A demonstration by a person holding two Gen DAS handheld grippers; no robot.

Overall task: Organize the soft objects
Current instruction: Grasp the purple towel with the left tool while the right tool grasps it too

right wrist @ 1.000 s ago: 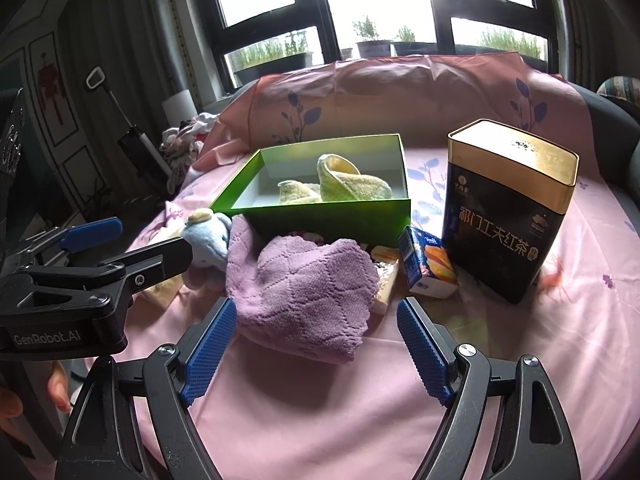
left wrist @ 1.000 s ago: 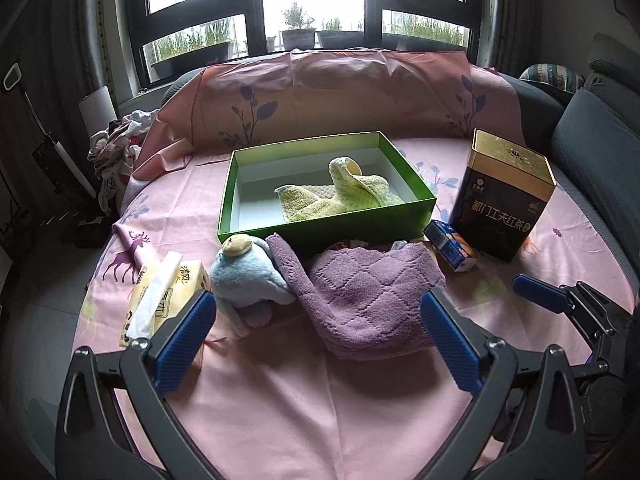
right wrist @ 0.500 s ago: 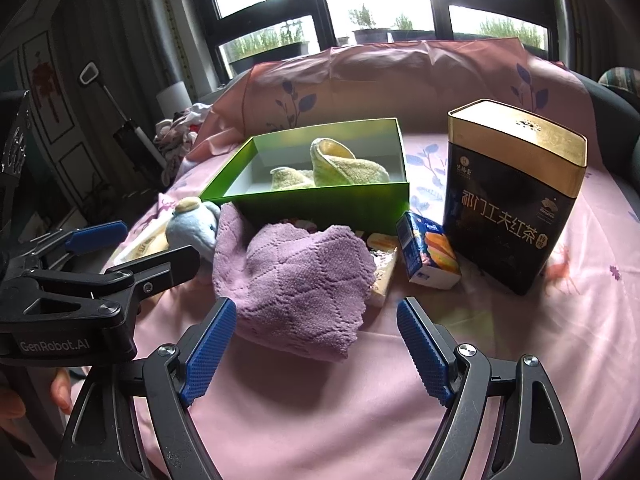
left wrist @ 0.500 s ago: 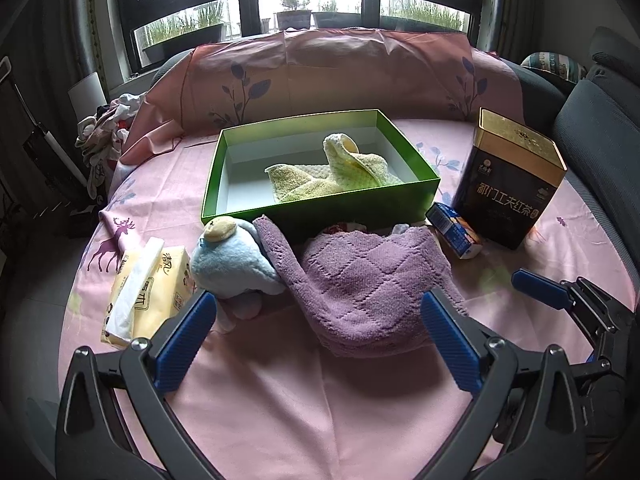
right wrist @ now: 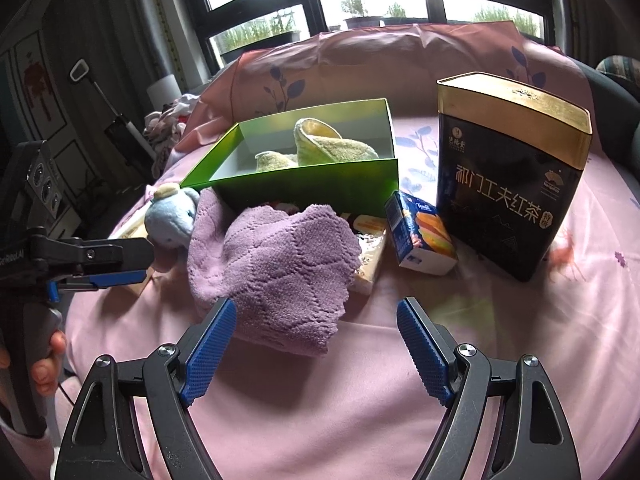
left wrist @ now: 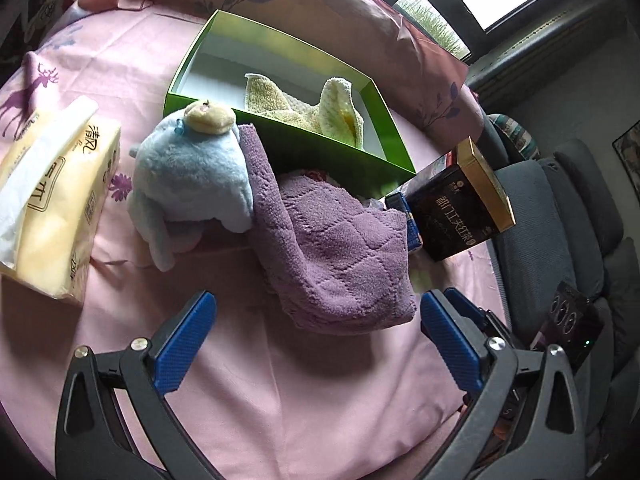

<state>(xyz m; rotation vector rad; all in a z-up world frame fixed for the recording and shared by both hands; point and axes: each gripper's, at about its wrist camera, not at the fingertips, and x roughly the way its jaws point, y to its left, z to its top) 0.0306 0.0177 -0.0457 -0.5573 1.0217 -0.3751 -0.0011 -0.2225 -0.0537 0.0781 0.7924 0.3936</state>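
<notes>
A: Pink cloth covers the tabletop point(left wrist: 320, 400); well ahead of both claws sits the green box point(right wrist: 304, 188), a yellow towel point(right wrist: 320, 148) already inside.

B: And the purple towel point(left wrist: 332, 256)?

A: Crumpled just in front of the left claw point(left wrist: 316, 320), between its wide-open jaws' line and the box wall. The right claw point(right wrist: 316, 328) is spread wide too, empty, its left pad at the towel's near edge.

B: So a pickup is starting?

A: I'd judge so. Next: push forward, close on a thick fold, lift over the rim. The blue plush toy point(left wrist: 188, 176), ahead-left and touching the towel, could get dragged along.
</notes>
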